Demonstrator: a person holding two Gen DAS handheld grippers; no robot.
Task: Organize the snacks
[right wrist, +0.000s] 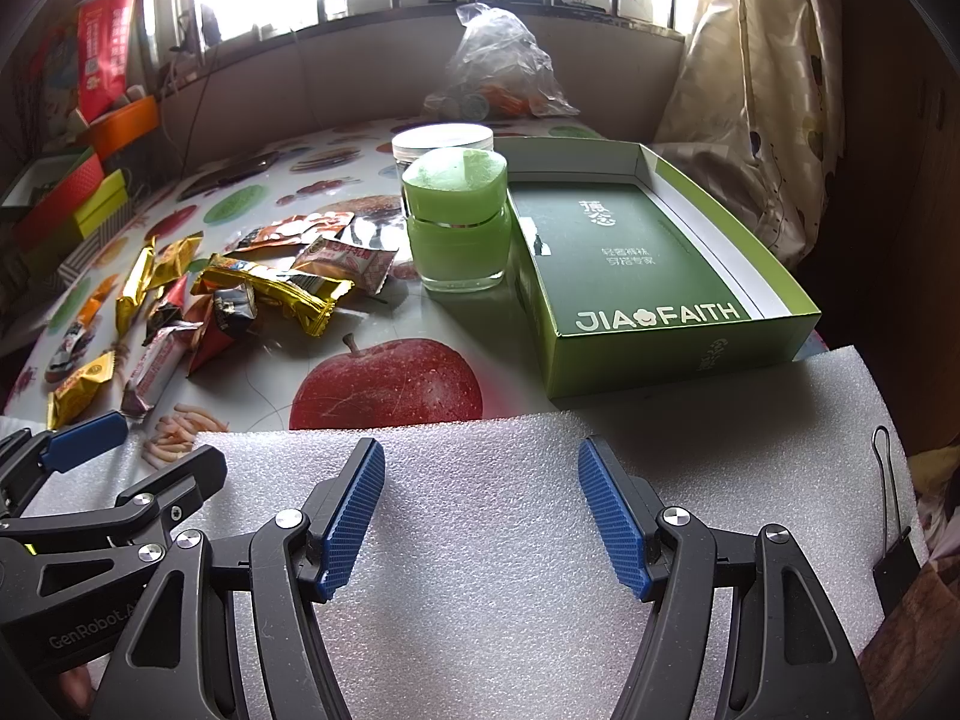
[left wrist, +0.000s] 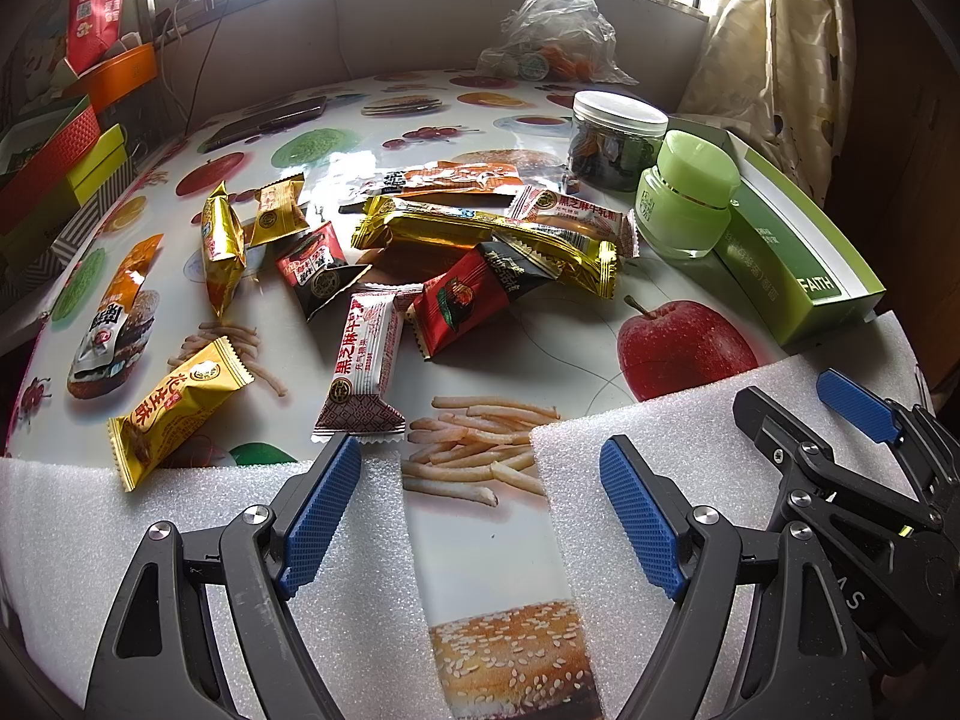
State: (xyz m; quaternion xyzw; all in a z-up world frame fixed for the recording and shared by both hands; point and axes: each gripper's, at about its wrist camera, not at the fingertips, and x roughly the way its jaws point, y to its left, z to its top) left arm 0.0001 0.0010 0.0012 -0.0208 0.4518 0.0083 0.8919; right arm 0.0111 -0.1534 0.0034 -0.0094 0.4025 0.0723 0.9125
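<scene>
Several wrapped snacks lie scattered mid-table: a long gold bar (left wrist: 480, 237), a red-and-black packet (left wrist: 465, 306), a white sesame bar (left wrist: 363, 360) and a yellow packet (left wrist: 174, 411). The same pile (right wrist: 264, 288) shows in the right wrist view. An open green box (right wrist: 636, 264) sits at the right. My left gripper (left wrist: 480, 465) is open near the front edge, just short of the white bar, with nothing between its fingers. My right gripper (right wrist: 480, 468) is open over white foam (right wrist: 492, 516), in front of the box, also holding nothing.
A green jar (left wrist: 687, 195) and a clear jar with a white lid (left wrist: 618, 141) stand beside the box. A plastic bag (left wrist: 552, 30) sits at the back. Coloured boxes (left wrist: 60, 156) are stacked at the left. A binder clip (right wrist: 897, 558) lies at the right edge.
</scene>
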